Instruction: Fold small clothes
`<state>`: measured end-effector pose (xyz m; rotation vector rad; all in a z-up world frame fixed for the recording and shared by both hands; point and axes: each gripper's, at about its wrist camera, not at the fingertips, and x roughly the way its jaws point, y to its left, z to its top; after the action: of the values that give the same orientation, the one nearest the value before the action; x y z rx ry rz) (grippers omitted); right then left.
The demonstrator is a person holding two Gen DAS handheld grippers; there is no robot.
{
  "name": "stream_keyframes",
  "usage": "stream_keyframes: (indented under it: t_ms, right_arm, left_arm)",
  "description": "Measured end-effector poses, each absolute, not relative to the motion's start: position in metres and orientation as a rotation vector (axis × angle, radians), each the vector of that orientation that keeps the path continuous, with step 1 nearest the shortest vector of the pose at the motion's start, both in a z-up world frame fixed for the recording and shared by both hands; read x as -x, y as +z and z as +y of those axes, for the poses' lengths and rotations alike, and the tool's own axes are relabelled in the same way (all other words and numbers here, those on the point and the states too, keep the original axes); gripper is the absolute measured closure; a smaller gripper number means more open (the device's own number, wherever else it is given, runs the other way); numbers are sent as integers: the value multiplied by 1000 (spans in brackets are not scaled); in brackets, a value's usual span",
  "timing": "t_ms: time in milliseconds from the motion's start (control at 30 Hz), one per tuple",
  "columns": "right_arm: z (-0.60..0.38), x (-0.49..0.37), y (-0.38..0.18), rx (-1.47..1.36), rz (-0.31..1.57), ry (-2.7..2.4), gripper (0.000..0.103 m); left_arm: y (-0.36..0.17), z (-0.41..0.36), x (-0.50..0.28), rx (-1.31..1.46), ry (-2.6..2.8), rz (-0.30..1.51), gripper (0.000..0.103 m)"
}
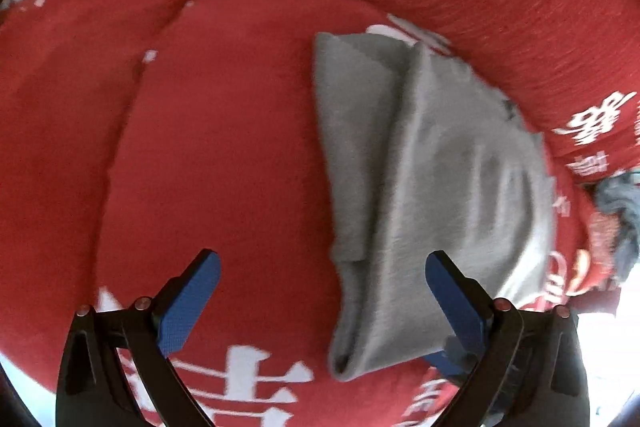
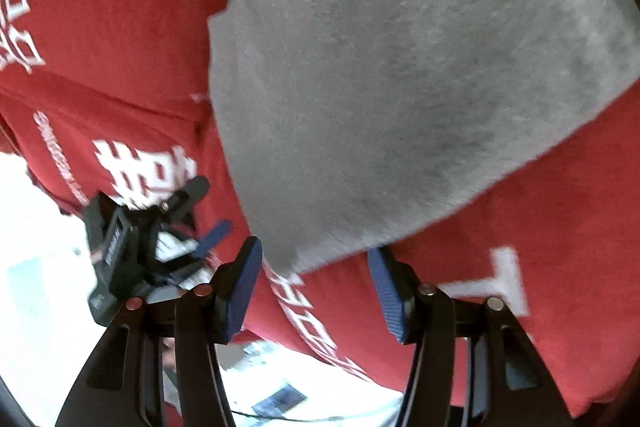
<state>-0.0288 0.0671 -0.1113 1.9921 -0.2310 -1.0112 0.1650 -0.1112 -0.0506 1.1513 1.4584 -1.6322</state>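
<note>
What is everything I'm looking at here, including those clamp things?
cloth: one, grey, partly folded, lying on the red cover.
cover: one, red with white lettering, spread under everything.
dark fabric: one bit, blue-grey, at the right edge of the left view; too little shows to name it.
left tool: one, black with blue pads, open above the cloth's near end; also seen from the right view.
right tool: one, black with blue pads, open at the cloth's edge, gripping nothing.
</note>
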Motion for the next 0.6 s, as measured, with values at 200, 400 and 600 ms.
stream_keyframes:
  t_ms: [200, 400, 600]
  right_arm:
    - [58, 27, -118, -2030, -387, -1021, 45]
    - [50, 47, -98, -1980, -463, -921, 95]
    - [39, 65, -60, -1854, -433, -883, 95]
  left_arm:
    - [-63, -120, -154, -1095, -1717, 1660, 0]
    - [-75, -127, -150, -1017, -1737, 1865, 0]
    - [-85, -141, -120, -967, -1793, 1992, 0]
